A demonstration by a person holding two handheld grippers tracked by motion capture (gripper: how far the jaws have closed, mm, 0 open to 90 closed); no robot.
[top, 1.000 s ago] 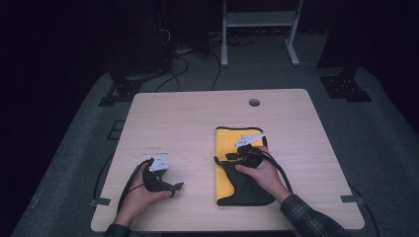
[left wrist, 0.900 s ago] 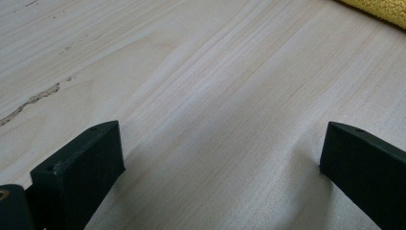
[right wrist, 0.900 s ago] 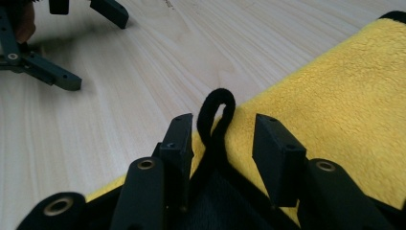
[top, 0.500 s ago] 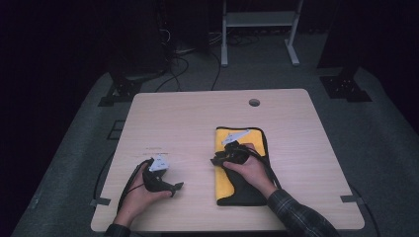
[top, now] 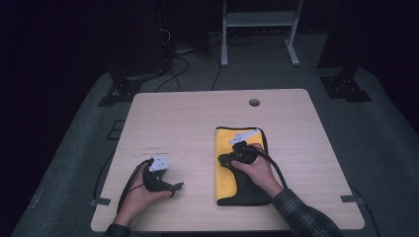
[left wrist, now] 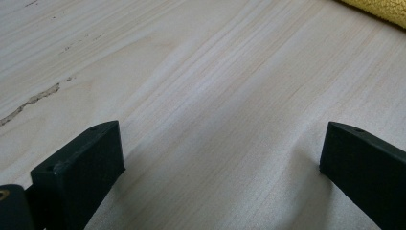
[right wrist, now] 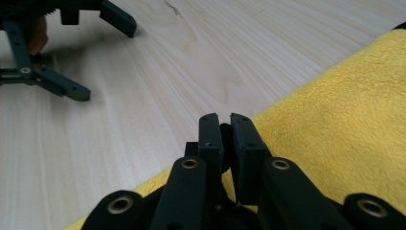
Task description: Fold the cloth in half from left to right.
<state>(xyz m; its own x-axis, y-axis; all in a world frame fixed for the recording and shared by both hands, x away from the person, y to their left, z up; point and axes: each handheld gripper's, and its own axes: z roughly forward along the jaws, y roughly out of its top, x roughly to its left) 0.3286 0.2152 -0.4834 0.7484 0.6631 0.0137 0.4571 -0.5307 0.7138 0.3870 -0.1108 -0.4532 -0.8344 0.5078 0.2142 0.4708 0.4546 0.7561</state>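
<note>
A yellow cloth (top: 227,140) with a dark underside lies folded on the right half of the wooden table (top: 197,118). My right gripper (top: 224,159) rests on it and points at its left edge. In the right gripper view the jaws (right wrist: 222,120) have just been closing and now stand shut right at the edge of the cloth (right wrist: 344,120). I see no cloth between the tips. My left gripper (top: 174,189) lies on bare wood at the front left, held by a hand. Its jaws (left wrist: 215,158) stand open and empty, and a corner of the cloth (left wrist: 383,7) shows far off.
A round cable hole (top: 254,102) sits near the table's far edge. Bare wood lies between the two grippers. The left gripper (right wrist: 95,55) appears at the top left of the right gripper view. Stands and cables occupy the dark floor behind the table.
The right hand has turned and shifted left across the cloth, bringing its gripper to the cloth's left edge, and its jaws have closed. The left hand has stayed put.
</note>
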